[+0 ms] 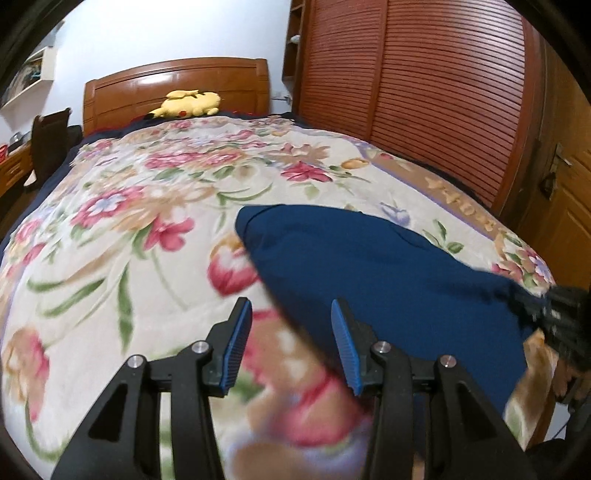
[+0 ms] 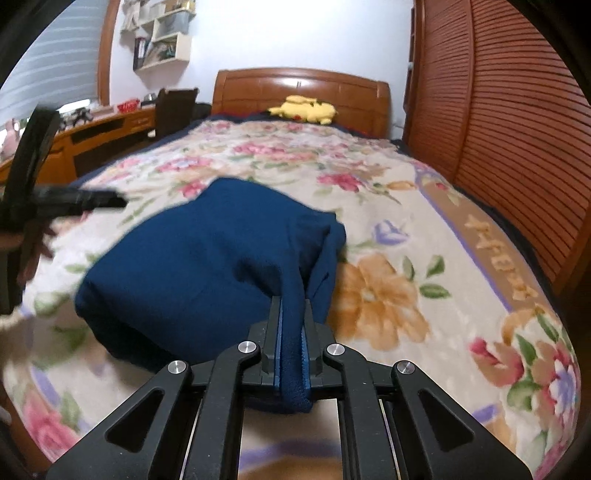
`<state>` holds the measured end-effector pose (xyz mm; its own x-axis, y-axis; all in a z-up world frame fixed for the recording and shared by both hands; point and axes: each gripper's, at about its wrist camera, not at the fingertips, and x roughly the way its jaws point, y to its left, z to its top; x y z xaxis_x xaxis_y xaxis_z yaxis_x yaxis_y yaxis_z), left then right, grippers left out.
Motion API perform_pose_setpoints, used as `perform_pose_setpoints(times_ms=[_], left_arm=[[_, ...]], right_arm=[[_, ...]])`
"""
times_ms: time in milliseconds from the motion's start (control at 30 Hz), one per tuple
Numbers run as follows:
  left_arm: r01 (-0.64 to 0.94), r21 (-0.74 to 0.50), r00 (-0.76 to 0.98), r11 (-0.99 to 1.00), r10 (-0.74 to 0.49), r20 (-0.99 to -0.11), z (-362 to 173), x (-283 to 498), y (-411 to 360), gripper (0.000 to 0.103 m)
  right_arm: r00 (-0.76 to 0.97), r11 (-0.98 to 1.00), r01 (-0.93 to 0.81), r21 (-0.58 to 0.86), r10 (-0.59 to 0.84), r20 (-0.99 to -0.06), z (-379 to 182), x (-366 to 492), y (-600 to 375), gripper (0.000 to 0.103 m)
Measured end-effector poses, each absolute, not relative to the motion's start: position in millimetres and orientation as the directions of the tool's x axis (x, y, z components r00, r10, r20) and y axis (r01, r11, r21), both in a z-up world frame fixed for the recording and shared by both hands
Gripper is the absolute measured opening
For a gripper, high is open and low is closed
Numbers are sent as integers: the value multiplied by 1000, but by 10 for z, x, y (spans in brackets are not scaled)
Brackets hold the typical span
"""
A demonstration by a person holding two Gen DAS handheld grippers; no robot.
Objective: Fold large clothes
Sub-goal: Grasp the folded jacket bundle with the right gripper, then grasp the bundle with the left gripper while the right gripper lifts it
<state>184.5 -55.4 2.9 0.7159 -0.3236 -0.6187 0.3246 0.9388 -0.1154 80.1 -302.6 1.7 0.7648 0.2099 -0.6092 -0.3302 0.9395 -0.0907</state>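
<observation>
While I checked both wrist views, the blue garment [image 2: 207,254] lay on the flowered blanket [image 2: 388,206] at the near end of the bed, partly folded into a thick bundle, w/ its right edge drawn up toward my right gripper [image 2: 291,314]. Right jaws were closed on a fold of that cloth; fabric sat pinched between the blue pads [image 2: 277,347] and hung out behind them. Cloth rose from the bed to the grip, so that corner was off the blanket.

Left gripper [image 1: 291,314] stood w/ jaws apart, nothing pressed between the pads [image 1: 236,343]. From its own view the garment's left edge passed beneath and behind the right-hand finger; contact could not be confirmed, pic blurred there. In the right wrist view the left gripper [image 2: 107,201] appeared at the left, just beside the garment's far left corner, above the blanket.

Surroundings noted: wooden headboard [image 1: 177,86] at far end, yellow plush toy [image 1: 188,103] in front of it, slatted wardrobe doors [image 1: 424,92] along the right side, desk [image 2: 99,136] and dark chair [image 2: 173,107] on the left, wall shelves [image 2: 162,33] above the desk. Blanket lay fairly flat, no other clothes seen on it.
</observation>
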Motion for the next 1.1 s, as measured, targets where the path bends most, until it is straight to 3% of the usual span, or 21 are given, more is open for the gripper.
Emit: perform_pose_setpoints(times_ms=[200,267,333,433,1100], left_arm=[[325,-70,699,943,-289,-654,-65,2392,-745,44],[316,-68,693,946,-279,-664,-125,2558,-763,44],[309,-71,688,949,-274,-673,-182,2701,-769,44],[318,-56,677,947,-268,-686,-249,2861,-780,44],[308,-30,626,951,-227,-746,-602,3429,-767,44]], right_arm=[[737,930,-364,-59,248,-629,-118,772,-3046,9],[737,931,-357,-69,236,-633,-137,749,-3032,25],[737,940,-333,-77,209,-643,-131,727,-3054,49],[745,950,-307,-60,201,-636,-83,659,-3148,61],[669,946,-323,0,228,-707,-398,522,-3179,63]])
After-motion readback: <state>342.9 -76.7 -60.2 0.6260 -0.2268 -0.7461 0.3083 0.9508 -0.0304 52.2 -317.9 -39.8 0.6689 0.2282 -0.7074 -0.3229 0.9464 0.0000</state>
